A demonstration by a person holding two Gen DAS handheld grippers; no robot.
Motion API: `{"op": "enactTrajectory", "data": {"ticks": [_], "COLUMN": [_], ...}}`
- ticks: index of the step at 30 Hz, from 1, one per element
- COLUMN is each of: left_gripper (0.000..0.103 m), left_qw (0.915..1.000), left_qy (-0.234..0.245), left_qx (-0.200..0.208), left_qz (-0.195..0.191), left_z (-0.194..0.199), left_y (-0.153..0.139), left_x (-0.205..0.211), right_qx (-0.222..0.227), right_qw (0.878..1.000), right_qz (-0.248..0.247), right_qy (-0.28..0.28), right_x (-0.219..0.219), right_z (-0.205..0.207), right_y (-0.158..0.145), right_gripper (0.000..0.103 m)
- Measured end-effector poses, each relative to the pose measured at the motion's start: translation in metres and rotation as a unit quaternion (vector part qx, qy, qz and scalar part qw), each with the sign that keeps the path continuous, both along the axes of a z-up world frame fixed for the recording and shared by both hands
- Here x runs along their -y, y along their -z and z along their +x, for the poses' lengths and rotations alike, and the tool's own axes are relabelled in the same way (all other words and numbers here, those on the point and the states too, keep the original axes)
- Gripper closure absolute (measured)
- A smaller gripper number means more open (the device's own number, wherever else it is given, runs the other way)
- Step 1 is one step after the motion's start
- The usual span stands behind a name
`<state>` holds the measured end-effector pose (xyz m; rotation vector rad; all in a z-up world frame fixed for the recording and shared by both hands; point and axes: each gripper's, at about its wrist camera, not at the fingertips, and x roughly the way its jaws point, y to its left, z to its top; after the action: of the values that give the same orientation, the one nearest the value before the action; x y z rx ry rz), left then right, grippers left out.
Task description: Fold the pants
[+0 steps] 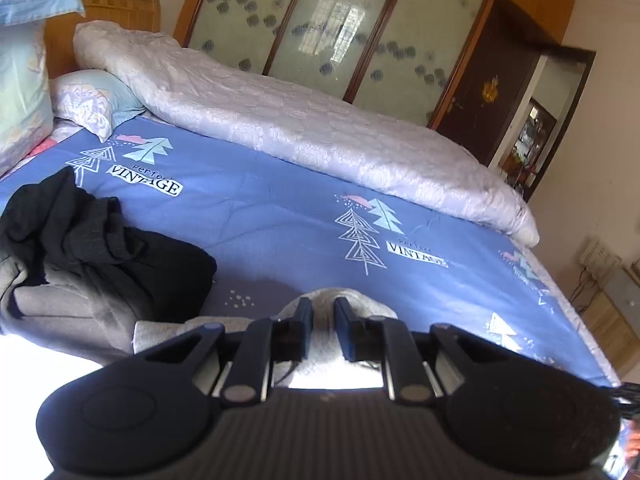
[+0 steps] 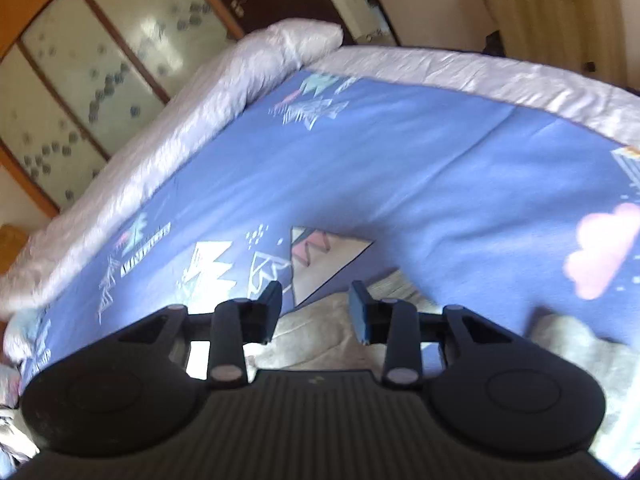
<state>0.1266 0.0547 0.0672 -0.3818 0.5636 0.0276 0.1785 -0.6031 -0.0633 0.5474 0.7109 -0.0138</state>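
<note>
Light grey pants [image 1: 324, 340] lie at the near edge of the blue bed sheet [image 1: 280, 216]. My left gripper [image 1: 323, 312] has its jaws narrowly apart with a fold of the grey fabric between them; contact is unclear. In the right wrist view the same grey pants [image 2: 320, 336] lie under my right gripper [image 2: 316, 300], which is open just above the cloth. Another grey part [image 2: 576, 344] shows at the right. The right view is motion-blurred.
A heap of black and grey clothes [image 1: 100, 248] lies at the left on the sheet. A rolled white quilt [image 1: 300, 128] runs along the far side, pillows [image 1: 88, 100] at the headboard. A wardrobe [image 1: 340, 36] and a door stand behind. A white border [image 2: 480, 80] marks the sheet's edge.
</note>
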Motion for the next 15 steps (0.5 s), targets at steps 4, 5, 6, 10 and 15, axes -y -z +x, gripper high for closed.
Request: {"op": "enactTrajectory", "data": {"ticks": [4, 5, 6, 10, 15], "left_gripper": [0.09, 0.09, 0.09, 0.09, 0.09], "left_qw": [1.0, 0.9999, 0.9999, 0.9996, 0.9991], "left_qy": [-0.003, -0.003, -0.003, -0.006, -0.008], "left_qx": [0.002, 0.003, 0.003, -0.002, -0.009], "left_qz": [-0.007, -0.01, -0.015, -0.026, -0.04], "left_z": [-0.019, -0.023, -0.028, -0.041, -0.049], "left_y": [-0.005, -0.004, -0.003, 0.005, 0.014], "left_x": [-0.003, -0.004, -0.004, -0.004, -0.007], "right_qx": [-0.085, -0.102, -0.109, -0.126, -0.118], "right_qw": [0.995, 0.993, 0.992, 0.985, 0.972], "right_qz": [-0.041, -0.054, -0.063, -0.119, -0.203], "right_qy": [0.006, 0.016, 0.025, 0.024, -0.017], "right_x": [-0.036, -0.04, -0.042, -0.065, -0.09], "right_z": [0.049, 0.058, 0.061, 0.076, 0.067], "right_y": [0.021, 0.026, 0.032, 0.038, 0.034], "right_gripper": [0.063, 0.063, 0.061, 0.052, 0.046]}}
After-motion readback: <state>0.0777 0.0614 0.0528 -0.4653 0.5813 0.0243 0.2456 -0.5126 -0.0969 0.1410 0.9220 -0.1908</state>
